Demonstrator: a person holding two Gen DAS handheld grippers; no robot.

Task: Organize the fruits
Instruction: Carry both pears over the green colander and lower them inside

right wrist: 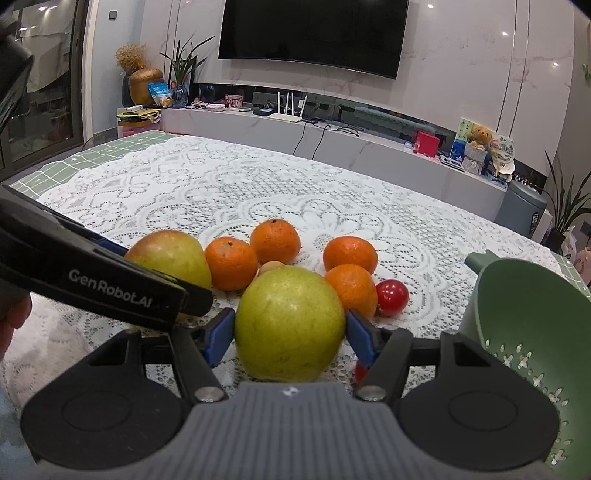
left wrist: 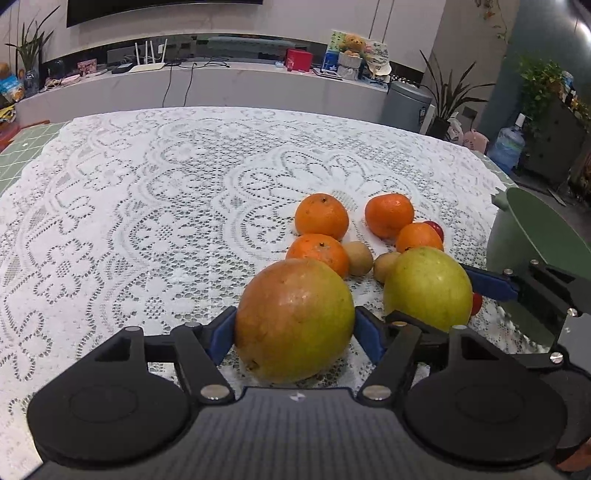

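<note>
Two pears, each clamped: left gripper (left wrist: 294, 325) grips the reddish pear (left wrist: 294, 320), right gripper (right wrist: 290, 332) the green pear (right wrist: 290, 324); oranges (right wrist: 275, 240) just ahead

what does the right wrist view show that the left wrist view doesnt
Only the right wrist view: the colander's perforated inside, the whole TV, and the left tool's branded side.

Only the left wrist view: the left tool closed on the reddish pear, a second brown fruit, and a water jug on the floor.

Both: the green pear held by the right tool, four oranges, a red tomato, the lace cloth.
</note>
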